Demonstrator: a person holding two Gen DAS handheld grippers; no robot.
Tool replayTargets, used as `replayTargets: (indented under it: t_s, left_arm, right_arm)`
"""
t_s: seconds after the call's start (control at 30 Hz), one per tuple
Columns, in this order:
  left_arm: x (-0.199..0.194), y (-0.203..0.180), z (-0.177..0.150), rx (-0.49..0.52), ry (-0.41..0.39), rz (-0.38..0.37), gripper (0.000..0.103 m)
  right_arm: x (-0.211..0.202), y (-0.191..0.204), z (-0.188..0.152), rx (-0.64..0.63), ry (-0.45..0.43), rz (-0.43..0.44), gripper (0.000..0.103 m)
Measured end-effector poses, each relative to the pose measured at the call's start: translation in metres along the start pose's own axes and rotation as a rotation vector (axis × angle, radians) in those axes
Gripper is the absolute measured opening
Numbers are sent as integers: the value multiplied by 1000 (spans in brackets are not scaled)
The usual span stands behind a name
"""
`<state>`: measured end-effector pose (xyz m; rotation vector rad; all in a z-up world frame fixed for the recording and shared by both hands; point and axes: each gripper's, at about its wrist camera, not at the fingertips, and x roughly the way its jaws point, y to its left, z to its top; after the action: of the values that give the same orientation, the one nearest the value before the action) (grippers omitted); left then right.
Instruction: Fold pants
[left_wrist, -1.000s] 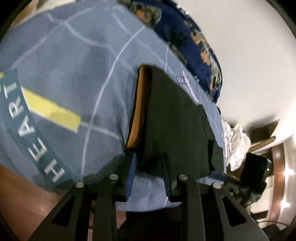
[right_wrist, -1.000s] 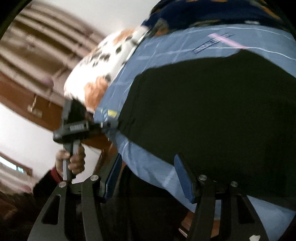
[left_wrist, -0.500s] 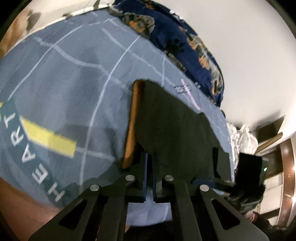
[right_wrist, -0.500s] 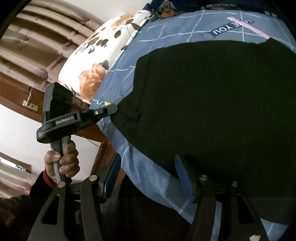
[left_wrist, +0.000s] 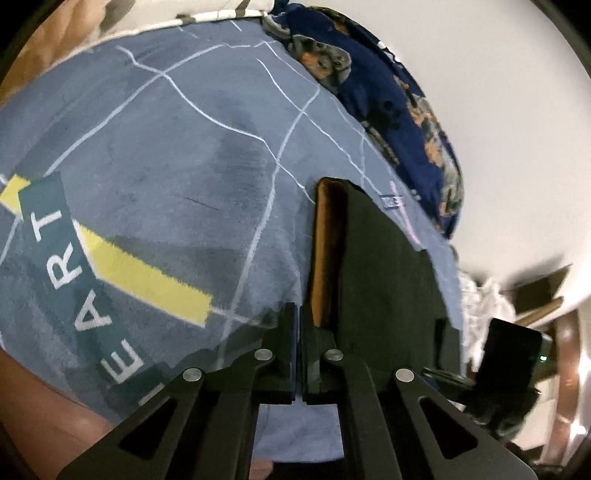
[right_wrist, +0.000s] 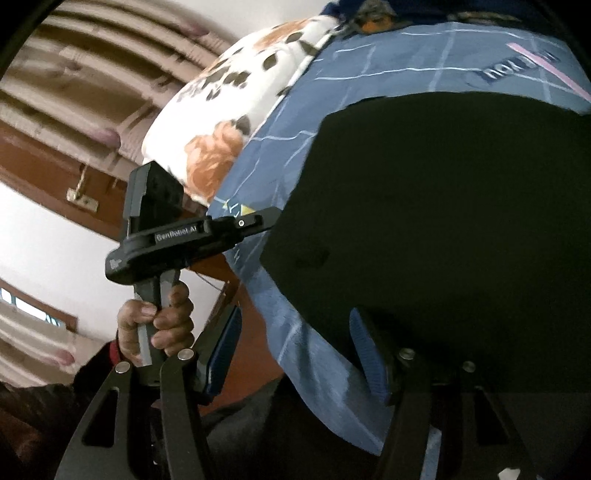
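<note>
pants (left_wrist: 384, 273) on bedsheet (left_wrist: 177, 155) | pillow (right_wrist: 236, 110) behind left

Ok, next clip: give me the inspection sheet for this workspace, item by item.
Surface: bed with blue sheet, white grid lines, lettering.
Job's things: black pants lying flat, orange-brown lining showing along one edge.
Clutter: floral pillow; navy patterned blanket; white cloth heap.
Grippers: left hand-held gripper shut at the pants' edge; right hand-held gripper open, at the bed's edge.
Cables: nothing seen.
Surroundings: white wall, curtains.
</note>
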<state>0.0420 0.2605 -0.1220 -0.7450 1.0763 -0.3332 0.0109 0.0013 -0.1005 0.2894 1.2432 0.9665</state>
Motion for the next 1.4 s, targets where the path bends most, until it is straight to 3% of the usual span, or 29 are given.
replayTargets:
  t_s: [0.1,0.23,0.3,0.4,0.47,0.6,0.67,0.73,0.8,0.87,1.1,1.27,1.4]
  left_arm:
    - [-2,0,-4,11,51,4,1]
    - [2,1,-6,-14,95,-106,4]
    - [8,-3,-4,0,113,-105,13]
    - [16,-7,0,27,127,-97,18]
    - [15,-10,6,42,130,-120,35]
    - [19,-19,13,86,162,-184,43]
    - [19,-18,18,100,151,-151,50]
    - [20,-5,22,43,150,-163,50]
    - [19,14,24,-51,146,-232,50]
    - [18,17,28,-68,149,-265,51]
    - [45,-10,44,70,261,-282,62]
    - [58,-16,56,98,341,-333,62]
    - [64,-29,56,123,406,-425,65]
  right_arm:
    - [0,5,4,-19,-1,17,59]
    - [-9,-4,6,5,-29,18,59]
    - [-11,-12,6,40,-36,23,59]
    - [-14,-18,3,66,-37,23,59]
    - [-16,-19,0,66,-38,18,59]
    - [-19,-22,-2,81,-43,22,60]
    - [-19,-22,-2,81,-44,22,61]
    - [-20,-22,-3,78,-46,20,62]
    - [-21,-22,-3,80,-50,20,64]
    - [-22,-23,-4,87,-51,19,65]
    - [-21,-28,-6,118,-53,25,65]
    - [-22,-29,-6,129,-54,22,66]
    - [-20,-32,-5,145,-54,32,67]
